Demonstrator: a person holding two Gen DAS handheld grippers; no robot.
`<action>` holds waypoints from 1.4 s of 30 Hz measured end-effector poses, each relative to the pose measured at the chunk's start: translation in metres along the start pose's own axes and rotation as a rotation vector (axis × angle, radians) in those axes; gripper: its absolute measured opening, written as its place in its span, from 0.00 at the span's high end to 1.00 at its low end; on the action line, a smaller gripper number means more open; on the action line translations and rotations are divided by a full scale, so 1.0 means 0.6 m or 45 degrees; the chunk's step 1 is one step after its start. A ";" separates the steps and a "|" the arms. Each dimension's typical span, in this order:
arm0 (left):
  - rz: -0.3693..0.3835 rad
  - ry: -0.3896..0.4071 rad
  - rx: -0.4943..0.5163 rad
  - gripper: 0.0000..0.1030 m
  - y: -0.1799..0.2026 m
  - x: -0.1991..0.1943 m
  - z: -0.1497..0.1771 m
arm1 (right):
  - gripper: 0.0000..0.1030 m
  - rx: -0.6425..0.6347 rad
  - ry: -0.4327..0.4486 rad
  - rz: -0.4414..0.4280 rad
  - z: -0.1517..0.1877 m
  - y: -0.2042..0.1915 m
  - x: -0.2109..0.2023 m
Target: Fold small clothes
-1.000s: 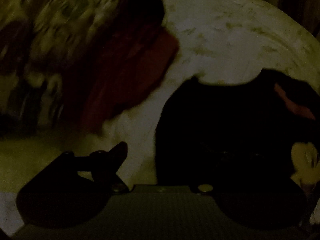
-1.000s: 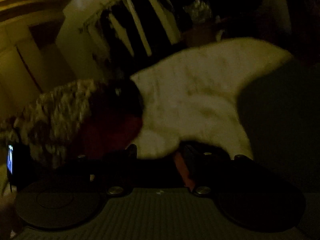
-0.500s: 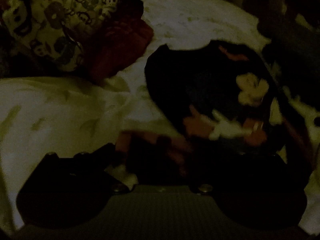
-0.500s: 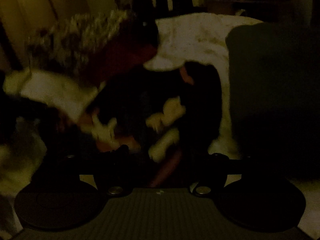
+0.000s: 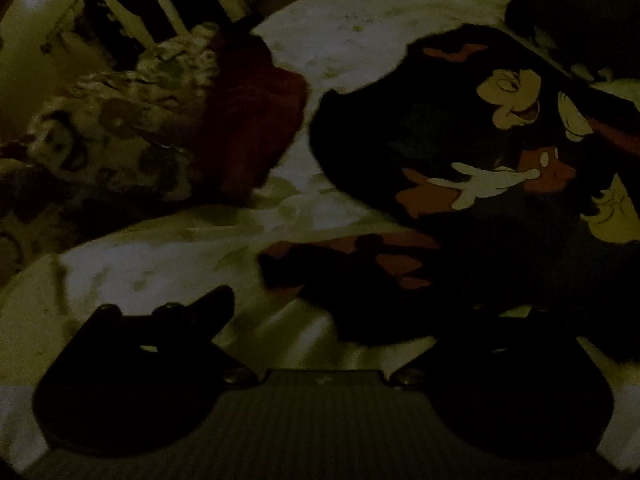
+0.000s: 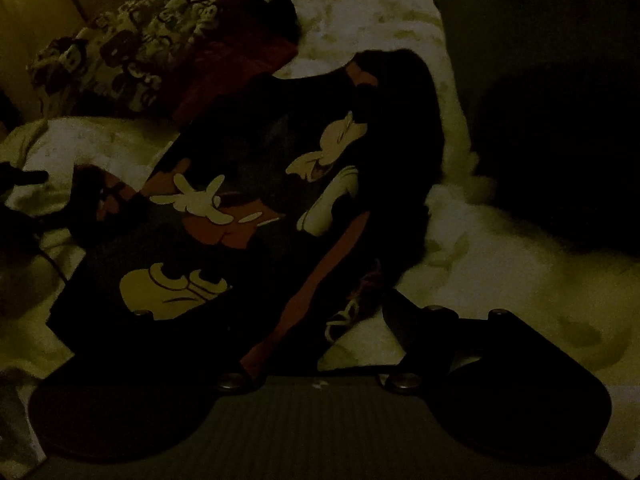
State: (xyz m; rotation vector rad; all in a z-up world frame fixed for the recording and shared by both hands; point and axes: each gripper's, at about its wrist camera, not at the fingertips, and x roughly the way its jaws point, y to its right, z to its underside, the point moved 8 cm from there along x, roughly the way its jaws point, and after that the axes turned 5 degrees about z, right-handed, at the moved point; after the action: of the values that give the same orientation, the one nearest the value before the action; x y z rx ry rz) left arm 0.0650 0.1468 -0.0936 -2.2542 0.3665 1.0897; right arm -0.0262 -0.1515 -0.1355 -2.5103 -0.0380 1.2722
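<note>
A small dark shirt with a cartoon mouse print (image 5: 500,152) lies spread on a pale bedsheet (image 5: 160,272); it also shows in the right wrist view (image 6: 248,200). My left gripper (image 5: 348,308) is open just above the sheet, its left finger (image 5: 208,304) clear, its right finger lost against a dark sleeve with red marks (image 5: 360,264). My right gripper (image 6: 276,320) is open over the shirt's lower edge; its right finger (image 6: 404,316) is on the sheet, the left one hidden against the dark cloth.
A heap of patterned cloth (image 5: 120,128) and dark red cloth (image 5: 248,112) lies at the far left. A large dark cushion or blanket (image 6: 552,120) fills the right. Slatted furniture (image 5: 152,12) stands behind the bed. The scene is very dim.
The shirt was held up and swung down; now it lies flat on the sheet. Both grippers have let go and stand open near its edges.
</note>
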 end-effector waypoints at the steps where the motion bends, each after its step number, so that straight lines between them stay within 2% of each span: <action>1: 0.035 -0.011 -0.033 0.13 0.004 0.012 -0.002 | 0.00 0.018 0.009 -0.006 0.000 0.001 0.001; 2: 0.073 -0.019 -0.070 0.16 0.007 0.024 -0.005 | 0.00 0.032 0.011 -0.009 0.001 0.002 0.003; 3: 0.104 -0.023 -0.111 0.25 0.009 0.037 -0.009 | 0.00 0.036 0.005 -0.010 0.001 0.003 0.005; 5: 0.087 -0.040 -0.134 0.42 0.011 0.061 -0.009 | 0.00 0.046 -0.003 -0.013 0.003 0.005 0.009; 6: 0.063 -0.047 -0.130 0.57 0.011 0.071 -0.008 | 0.06 0.054 -0.002 -0.020 0.003 0.006 0.010; 7: 0.054 -0.051 -0.140 0.68 0.010 0.079 -0.007 | 0.18 0.063 -0.003 -0.028 0.004 0.008 0.012; 8: 0.057 -0.057 -0.168 0.71 0.008 0.085 -0.005 | 0.43 0.068 -0.008 -0.034 0.005 0.010 0.015; 10: 0.082 -0.044 -0.223 0.85 0.004 0.085 -0.004 | 0.71 0.088 -0.019 -0.051 0.007 0.014 0.024; 12: 0.124 -0.011 -0.285 0.89 -0.010 0.071 -0.006 | 0.85 0.111 0.011 -0.079 0.006 0.016 0.022; 14: 0.205 0.050 -0.408 0.90 -0.043 0.043 -0.009 | 0.89 0.142 0.070 -0.104 -0.001 0.018 0.008; 16: 0.222 0.120 -0.519 0.91 -0.088 0.010 -0.009 | 0.90 0.178 0.142 -0.106 -0.013 0.028 -0.014; 18: 0.178 0.208 -0.637 0.91 -0.148 -0.031 -0.002 | 0.90 0.170 0.228 -0.064 -0.028 0.037 -0.044; 21: -0.015 0.300 -0.755 0.92 -0.238 -0.091 0.019 | 0.90 0.149 0.374 0.029 -0.054 0.063 -0.109; 25: -0.250 0.308 -0.854 0.91 -0.328 -0.136 0.062 | 0.90 0.140 0.475 0.216 -0.075 0.124 -0.172; 27: -0.307 0.254 -0.867 0.88 -0.346 -0.137 0.080 | 0.90 0.145 0.444 0.291 -0.073 0.154 -0.179; 28: -0.299 0.228 -0.869 0.78 -0.342 -0.133 0.087 | 0.88 0.141 0.411 0.327 -0.069 0.168 -0.176; 29: -0.249 0.229 -0.865 0.67 -0.328 -0.128 0.089 | 0.76 0.148 0.401 0.349 -0.064 0.177 -0.172; 30: -0.200 0.236 -0.842 0.44 -0.310 -0.123 0.088 | 0.68 0.168 0.379 0.355 -0.058 0.183 -0.165; 31: -0.163 0.246 -0.788 0.31 -0.283 -0.118 0.081 | 0.53 0.184 0.336 0.355 -0.052 0.185 -0.153; 32: -0.165 0.245 -0.741 0.28 -0.262 -0.117 0.077 | 0.45 0.185 0.310 0.348 -0.046 0.183 -0.143; 33: -0.174 0.235 -0.680 0.24 -0.238 -0.114 0.069 | 0.32 0.171 0.307 0.338 -0.041 0.174 -0.136; 35: -0.124 0.217 -0.586 0.23 -0.188 -0.103 0.047 | 0.29 0.125 0.334 0.356 -0.041 0.158 -0.135; 37: 0.053 0.226 -0.583 0.23 -0.141 -0.098 0.028 | 0.29 0.086 0.394 0.405 -0.047 0.145 -0.149; 39: 0.179 0.257 -0.573 0.23 -0.108 -0.097 0.008 | 0.21 0.051 0.475 0.433 -0.062 0.128 -0.170; 40: 0.196 0.253 -0.565 0.23 -0.096 -0.090 0.002 | 0.14 0.039 0.498 0.439 -0.067 0.126 -0.182; 41: 0.191 0.214 -0.566 0.24 -0.086 -0.076 0.001 | 0.13 0.025 0.517 0.442 -0.071 0.120 -0.191; 42: 0.182 0.168 -0.577 0.28 -0.077 -0.059 0.004 | 0.13 0.014 0.533 0.432 -0.073 0.115 -0.199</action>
State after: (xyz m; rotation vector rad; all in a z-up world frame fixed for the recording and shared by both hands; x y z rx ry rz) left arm 0.0636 0.1836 -0.0486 -2.7450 0.3674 1.1934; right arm -0.0722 -0.2491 -0.0388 -2.8005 0.5081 0.8191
